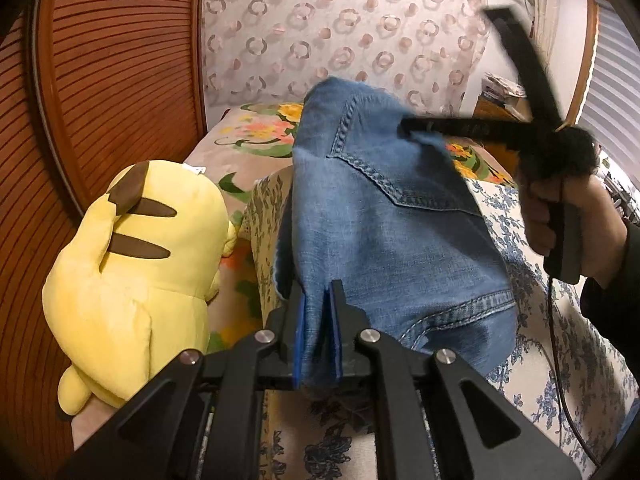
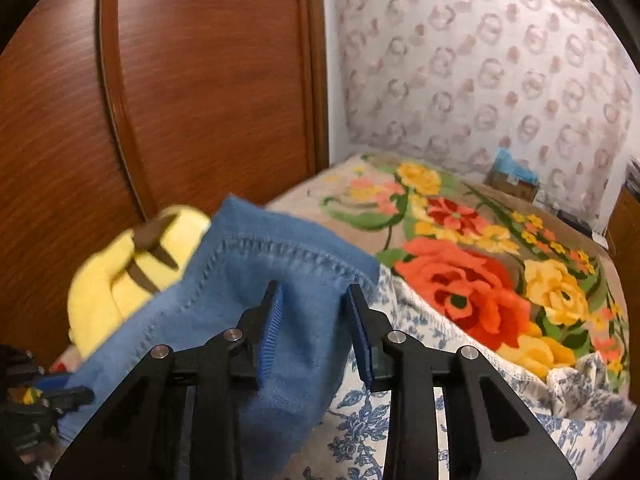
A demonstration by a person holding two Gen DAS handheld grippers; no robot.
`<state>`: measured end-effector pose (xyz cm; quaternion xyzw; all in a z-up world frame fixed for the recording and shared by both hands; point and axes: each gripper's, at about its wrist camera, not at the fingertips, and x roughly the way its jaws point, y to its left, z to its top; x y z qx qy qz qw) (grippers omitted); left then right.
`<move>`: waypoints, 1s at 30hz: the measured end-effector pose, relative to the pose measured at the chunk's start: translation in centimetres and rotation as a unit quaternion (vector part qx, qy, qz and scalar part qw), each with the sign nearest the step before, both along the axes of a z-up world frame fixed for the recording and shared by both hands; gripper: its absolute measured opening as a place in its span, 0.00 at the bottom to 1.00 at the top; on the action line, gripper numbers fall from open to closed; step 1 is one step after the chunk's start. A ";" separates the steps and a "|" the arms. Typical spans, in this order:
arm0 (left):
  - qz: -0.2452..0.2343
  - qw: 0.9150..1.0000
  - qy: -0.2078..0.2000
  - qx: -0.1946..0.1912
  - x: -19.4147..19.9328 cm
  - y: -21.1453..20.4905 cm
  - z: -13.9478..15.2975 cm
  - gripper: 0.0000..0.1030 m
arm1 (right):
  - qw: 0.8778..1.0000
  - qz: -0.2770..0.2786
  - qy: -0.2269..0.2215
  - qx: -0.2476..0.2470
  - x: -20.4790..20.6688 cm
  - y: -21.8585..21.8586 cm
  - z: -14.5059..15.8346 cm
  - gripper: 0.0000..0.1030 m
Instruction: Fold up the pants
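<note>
Blue denim pants [image 1: 392, 220] are lifted off the bed, seam and hem showing. My left gripper [image 1: 318, 320] is shut on a fold of them at the near edge, with cloth squeezed between its blue pads. In the left wrist view a hand [image 1: 568, 224] holds my right gripper at the upper right, and one of its fingers [image 1: 440, 126] lies against the far edge of the denim. In the right wrist view my right gripper [image 2: 316, 320] stands open, its jaws apart around the pants [image 2: 240, 280]; the pads do not visibly press the cloth.
A yellow plush toy [image 1: 136, 260] lies on the bed to the left, against a brown wooden panel [image 1: 100, 80]. A blue-flowered white cover [image 1: 560, 320] and a bright floral blanket [image 2: 480, 280] cover the bed. A cardboard box [image 2: 512, 180] sits by the papered wall.
</note>
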<state>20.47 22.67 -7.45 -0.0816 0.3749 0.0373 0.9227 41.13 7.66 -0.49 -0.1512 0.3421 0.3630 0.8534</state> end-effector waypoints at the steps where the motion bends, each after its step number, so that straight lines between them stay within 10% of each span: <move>1: 0.002 1.000 -0.003 -0.002 -0.1 0.0 0.2 0.10 | 1.000 -0.006 0.007 -0.014 0.1 0.0 -0.7 0.29; 30: -0.044 0.994 -0.088 0.038 -8.9 -12.6 9.6 0.38 | 0.993 -0.058 -0.059 0.079 -19.6 -21.8 7.0 0.26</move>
